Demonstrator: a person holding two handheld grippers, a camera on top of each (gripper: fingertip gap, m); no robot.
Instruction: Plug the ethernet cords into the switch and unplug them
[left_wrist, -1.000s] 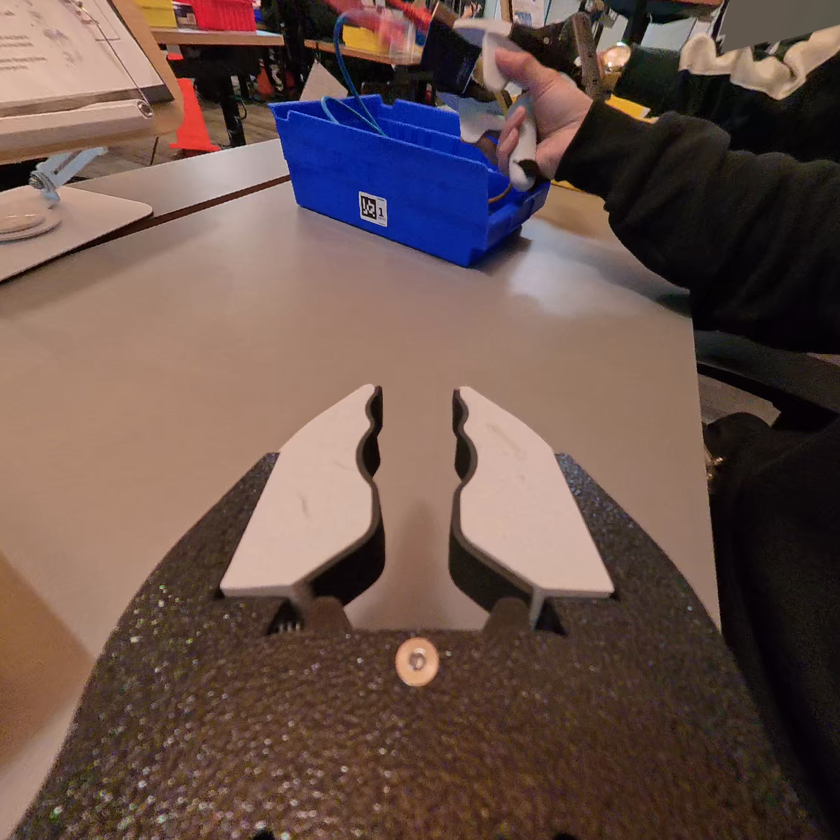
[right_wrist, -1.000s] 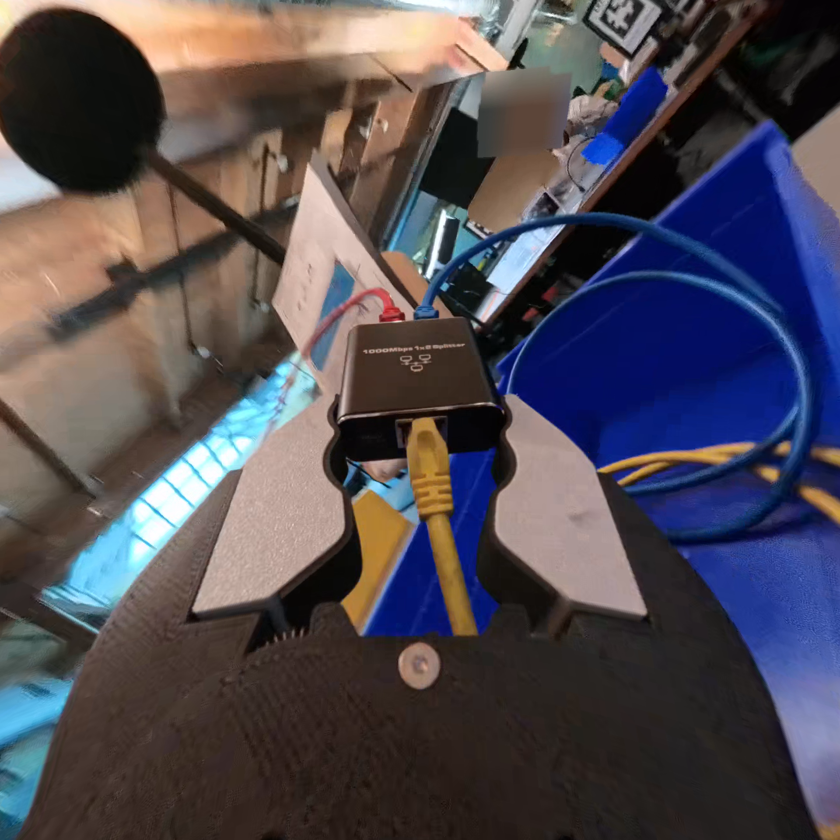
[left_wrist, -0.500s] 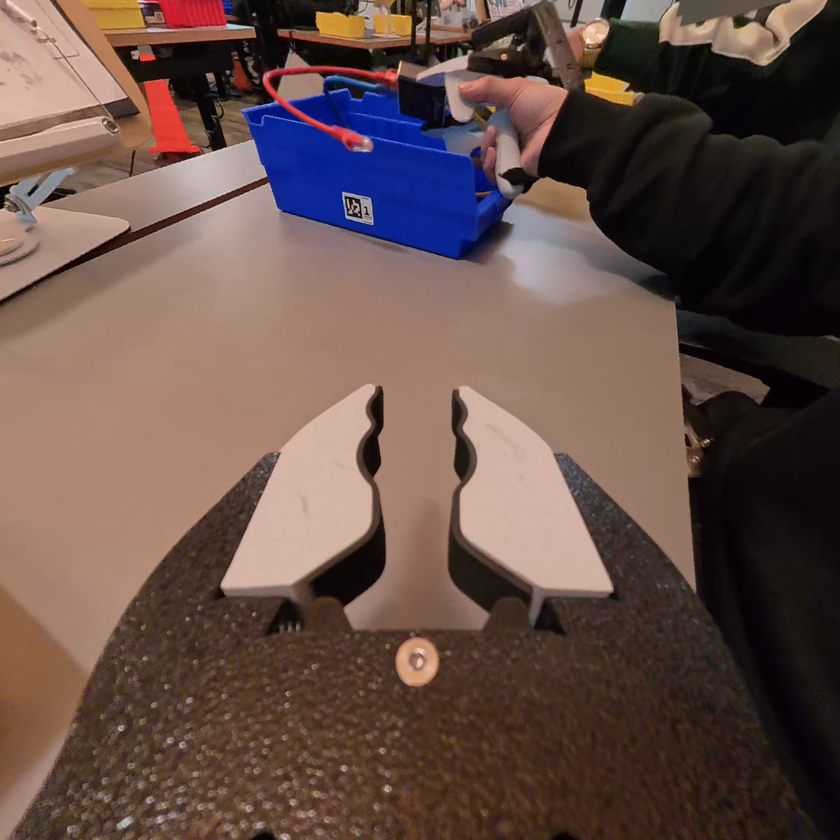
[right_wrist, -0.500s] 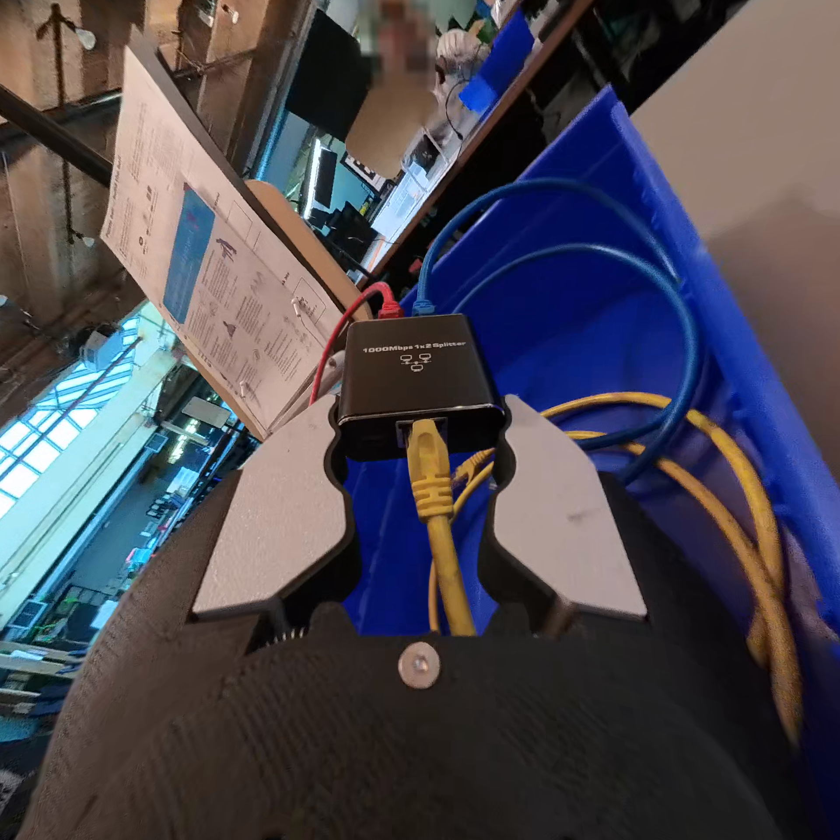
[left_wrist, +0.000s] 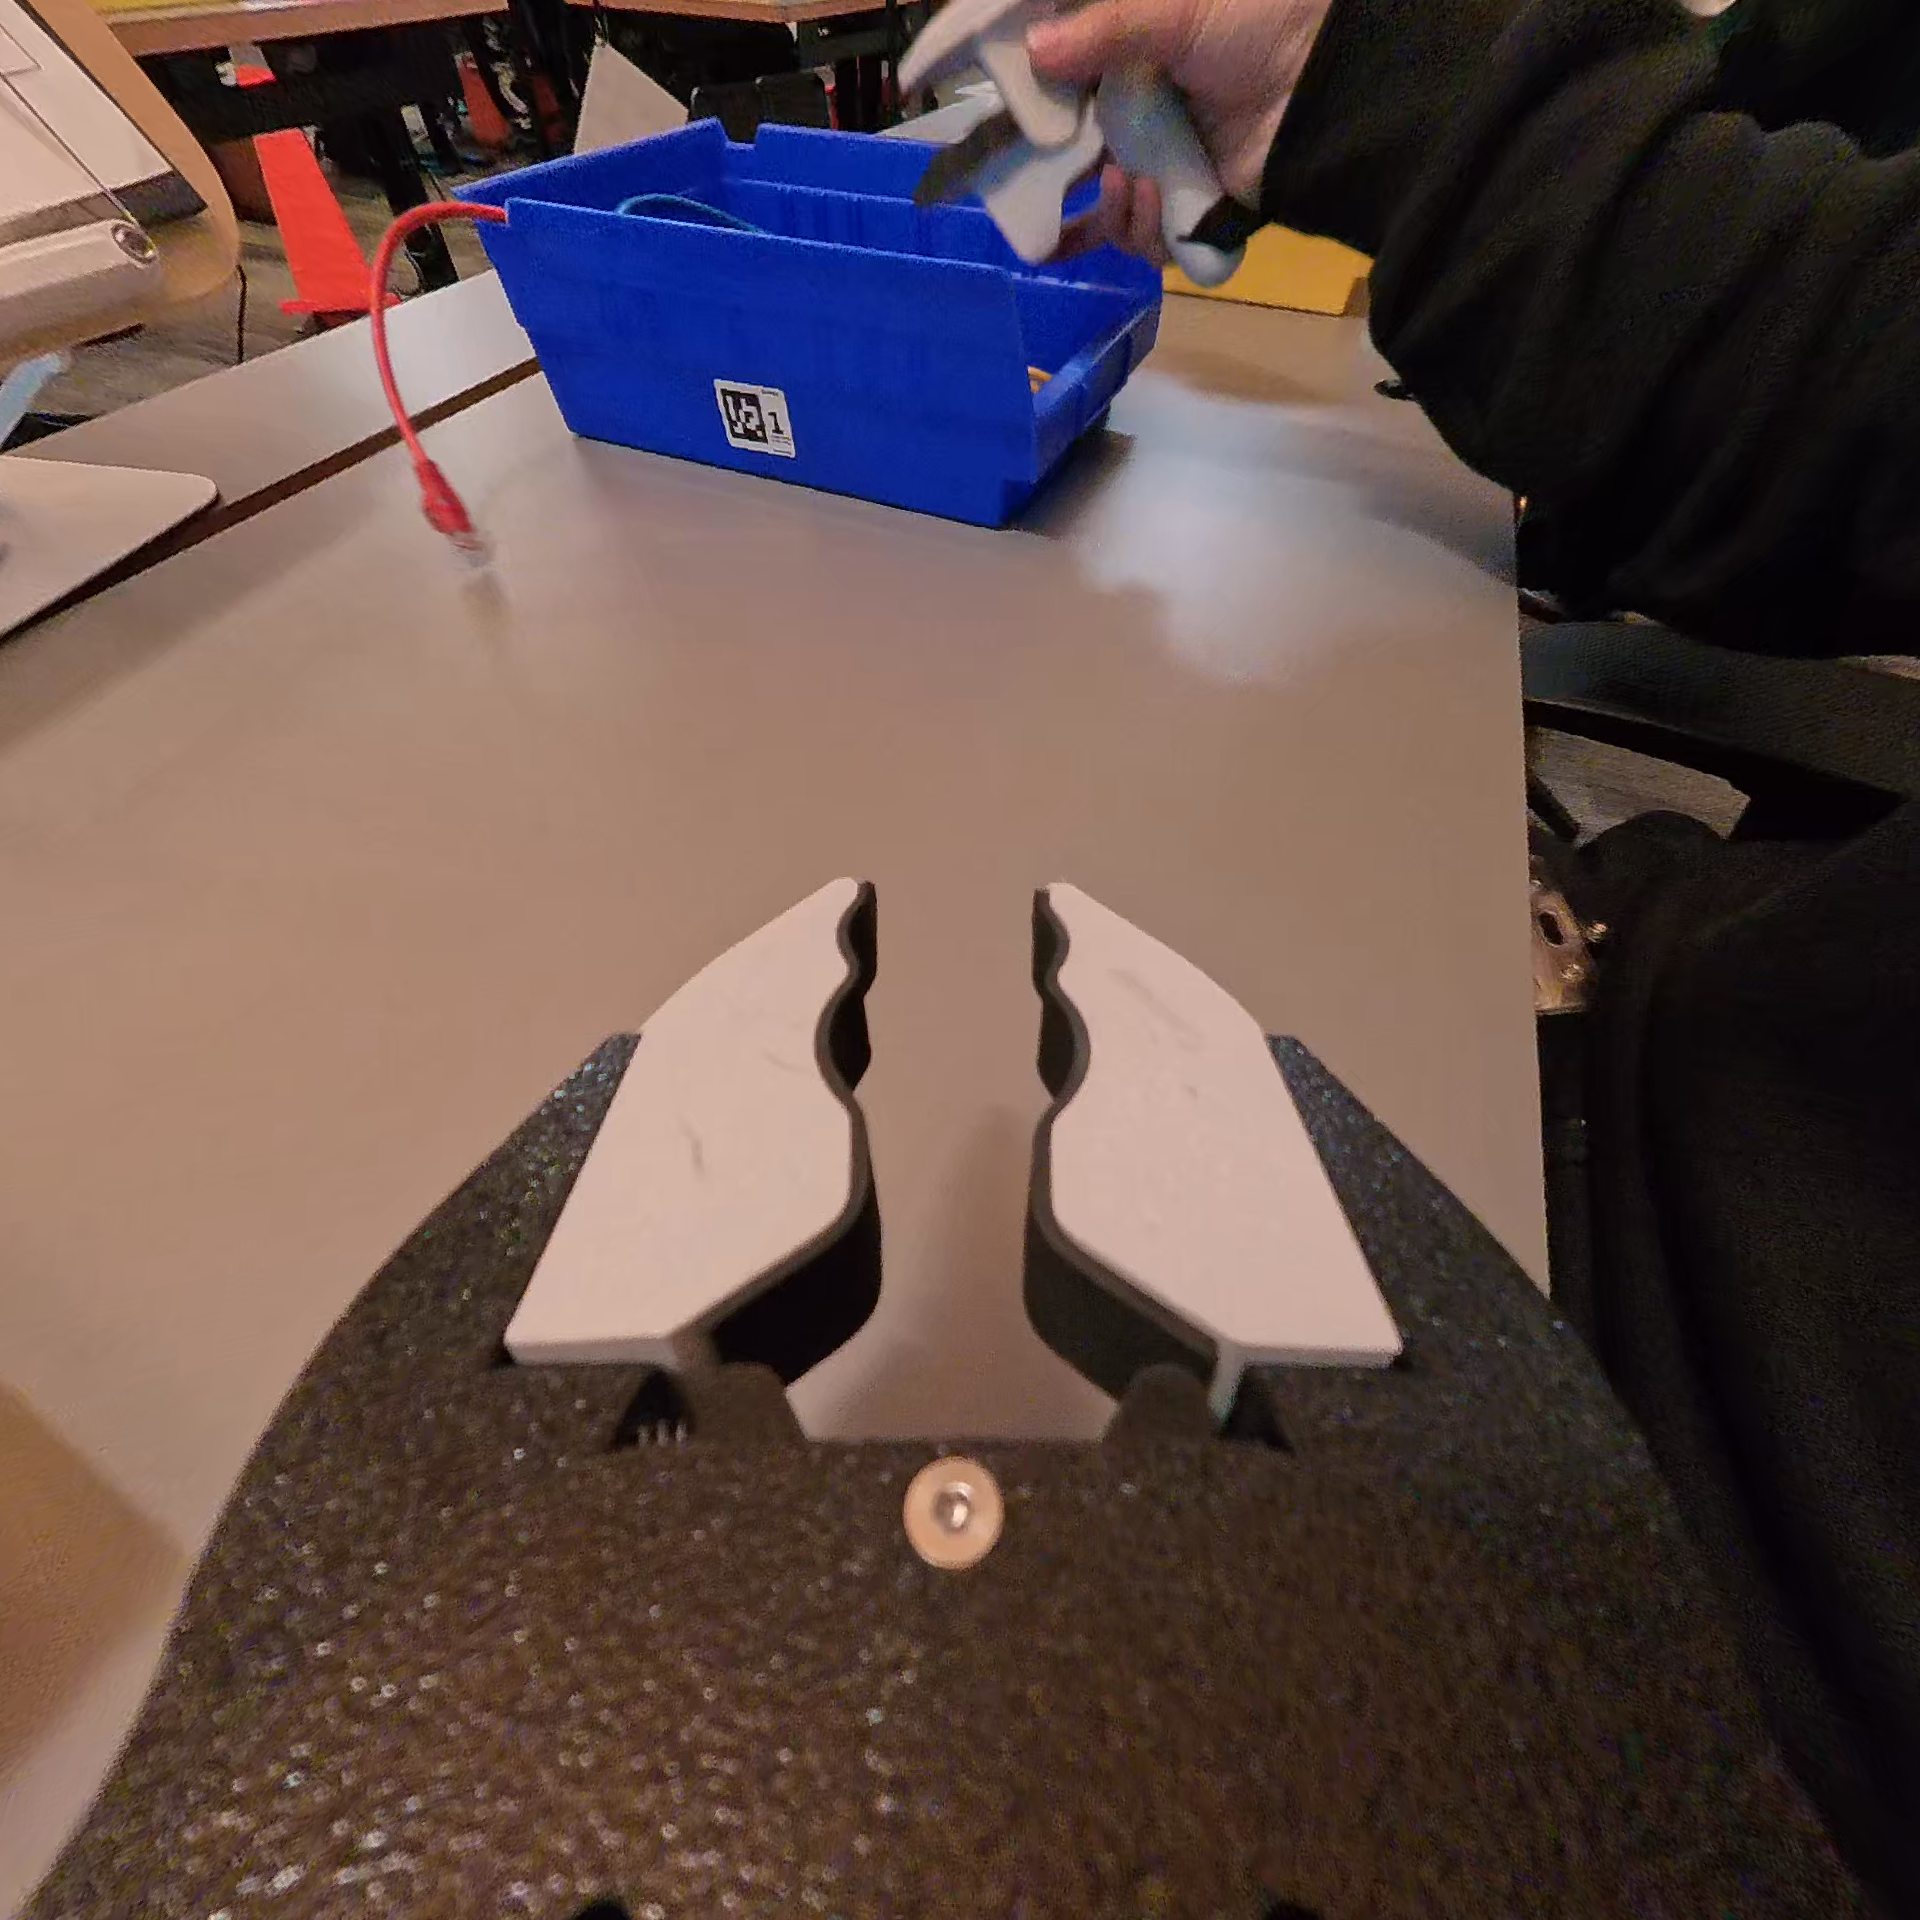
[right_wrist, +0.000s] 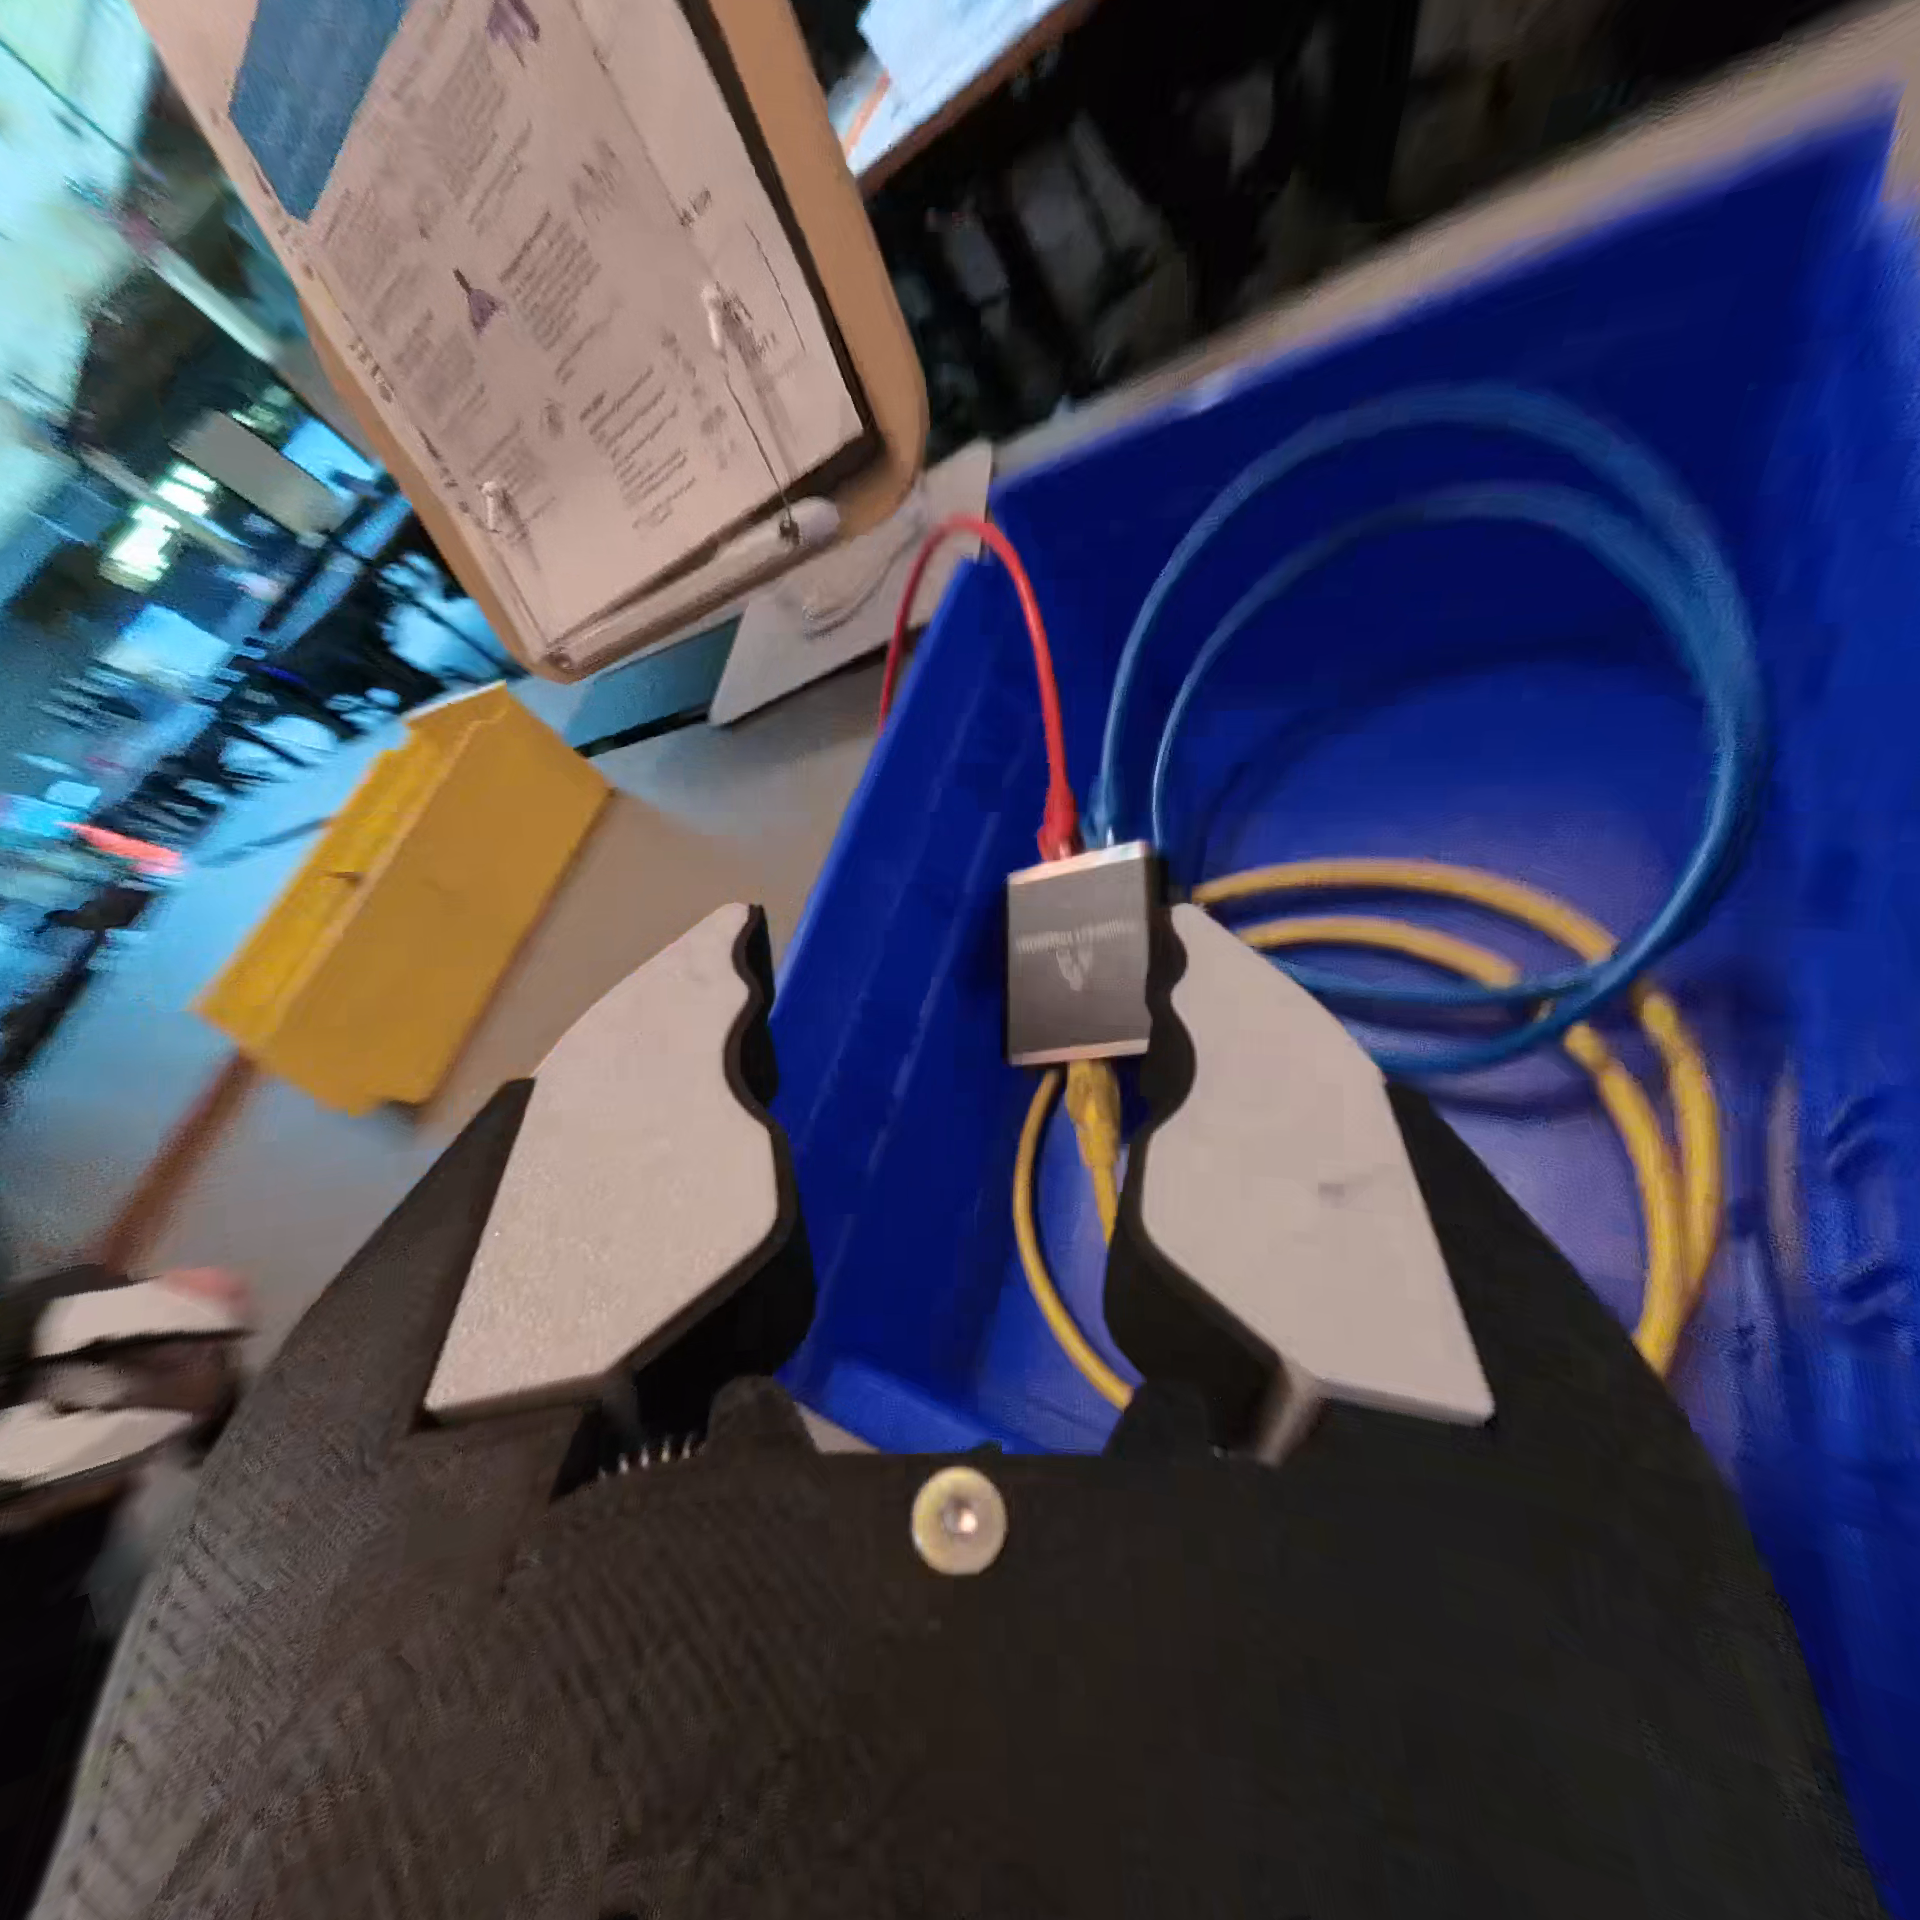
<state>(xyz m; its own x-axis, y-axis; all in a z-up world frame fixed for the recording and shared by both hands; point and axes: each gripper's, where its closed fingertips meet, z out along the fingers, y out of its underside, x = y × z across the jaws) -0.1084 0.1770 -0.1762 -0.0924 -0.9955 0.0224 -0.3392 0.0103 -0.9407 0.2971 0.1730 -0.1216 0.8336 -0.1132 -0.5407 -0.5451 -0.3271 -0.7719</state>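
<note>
Left wrist view looks down a grey table (left_wrist: 727, 748), with the left tongs (left_wrist: 954, 904) low over it, the two grey fingers (left_wrist: 727, 1132) a narrow gap apart and nothing between them. Far down the table stands a blue bin (left_wrist: 831, 322) with a small black-and-white tag on its near wall. A red cord (left_wrist: 390, 343) climbs out over the bin's left corner and droops down to the table, its free plug lying on the grey surface beside the bin. Above the bin's right end a hand (left_wrist: 1174, 62) in a dark sleeve grips the handle of the right tongs (left_wrist: 997, 156), blurred.

From the right wrist view, the right tongs (right_wrist: 961, 925) hang over the bin (right_wrist: 894, 997) with fingers spread wide and nothing gripped. The switch (right_wrist: 1081, 956), a small dark box, lies down inside the bin, seen between the fingertips but farther off. A yellow cord (right_wrist: 1652, 1132) is plugged into its near end and coils around the bin floor. At its far end sit the red cord (right_wrist: 1023, 644) and a blue cord (right_wrist: 1725, 748); the blue one loops in wide rings inside the bin, while the red one runs up over the bin's wall. Beyond the bin stand a sheet of paper on a tilted board (right_wrist: 582, 291) and a yellow bin (right_wrist: 405, 914) on the table. This view is motion-blurred.
</note>
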